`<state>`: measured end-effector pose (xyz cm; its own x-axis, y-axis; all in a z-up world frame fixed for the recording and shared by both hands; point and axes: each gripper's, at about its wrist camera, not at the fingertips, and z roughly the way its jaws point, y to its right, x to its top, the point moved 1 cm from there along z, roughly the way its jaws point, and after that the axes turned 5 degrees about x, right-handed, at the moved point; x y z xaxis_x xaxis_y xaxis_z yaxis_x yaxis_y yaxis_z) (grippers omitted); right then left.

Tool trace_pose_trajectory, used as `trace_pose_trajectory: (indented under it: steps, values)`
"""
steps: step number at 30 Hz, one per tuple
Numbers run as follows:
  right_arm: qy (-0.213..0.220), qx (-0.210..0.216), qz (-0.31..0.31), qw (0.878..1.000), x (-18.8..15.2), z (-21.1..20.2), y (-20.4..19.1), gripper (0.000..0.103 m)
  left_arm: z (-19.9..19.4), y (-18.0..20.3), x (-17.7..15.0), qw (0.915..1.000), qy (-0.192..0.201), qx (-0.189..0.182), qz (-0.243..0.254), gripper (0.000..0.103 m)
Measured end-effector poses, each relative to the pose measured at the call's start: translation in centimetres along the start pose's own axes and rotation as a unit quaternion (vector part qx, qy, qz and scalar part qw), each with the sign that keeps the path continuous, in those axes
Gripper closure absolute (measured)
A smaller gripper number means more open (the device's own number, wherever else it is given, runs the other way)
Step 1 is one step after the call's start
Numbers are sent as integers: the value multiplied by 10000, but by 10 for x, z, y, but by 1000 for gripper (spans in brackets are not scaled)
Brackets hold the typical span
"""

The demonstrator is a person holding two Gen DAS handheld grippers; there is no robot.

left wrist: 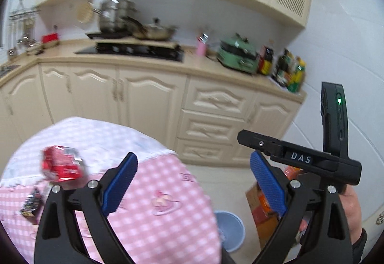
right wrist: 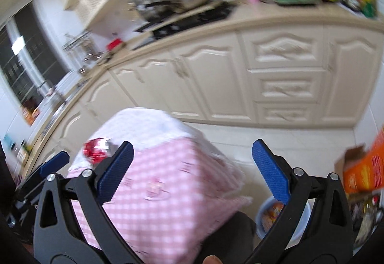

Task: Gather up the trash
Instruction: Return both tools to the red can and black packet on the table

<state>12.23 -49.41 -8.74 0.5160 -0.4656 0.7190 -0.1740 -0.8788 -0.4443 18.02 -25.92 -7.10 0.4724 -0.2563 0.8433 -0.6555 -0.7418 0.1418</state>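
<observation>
Left wrist view: the left claw (left wrist: 193, 182) fills the lower frame, its two blue-padded fingers (left wrist: 120, 182) spread wide apart with nothing between them. Below it is a small bench covered in a pink checked cloth (left wrist: 156, 223). A crumpled red wrapper (left wrist: 61, 165) lies on the cloth, to the left of the left finger and apart from it. A smaller dark wrapper (left wrist: 31, 202) lies nearer the left edge of the cloth. A pale blue bin (left wrist: 231, 230) stands on the floor just right of the bench. The right claw's black body (left wrist: 300, 158) shows at the right side, held by a hand (left wrist: 352, 211). Cream kitchen cabinets (left wrist: 148, 95) run behind.

Right wrist view, blurred: the right claw (right wrist: 192, 168) is likewise wide apart and empty over the pink cloth (right wrist: 168, 192). The red wrapper (right wrist: 97, 148) lies on the cloth's far left part, just left of the left finger. The bin (right wrist: 264, 218) sits at lower right, with orange scraps inside. An orange carton (right wrist: 367, 172) is at the right edge. A blue fingertip of the left claw (right wrist: 54, 164) shows at far left.
</observation>
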Motion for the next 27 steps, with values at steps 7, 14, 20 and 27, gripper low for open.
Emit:
trace_pose_trajectory:
  steps: [7,14,20,27]
  values:
    - [-234,563,-755,9953,6,40,-86,6,-47,-66,-4,9963,321,746,-291,10]
    - [-535,906,-1227,9869,1,76,-146,6,-84,-126,-17,9840,470,1615,-581,10]
    - [-917,963,-1498,9797,-11,110,-177,6,-95,-177,-39,9728,326,2157,-783,10]
    - [-1519,733,-1669,9714,-35,165,-196,6,-78,-219,-77,9689,-208,2345,-761,10]
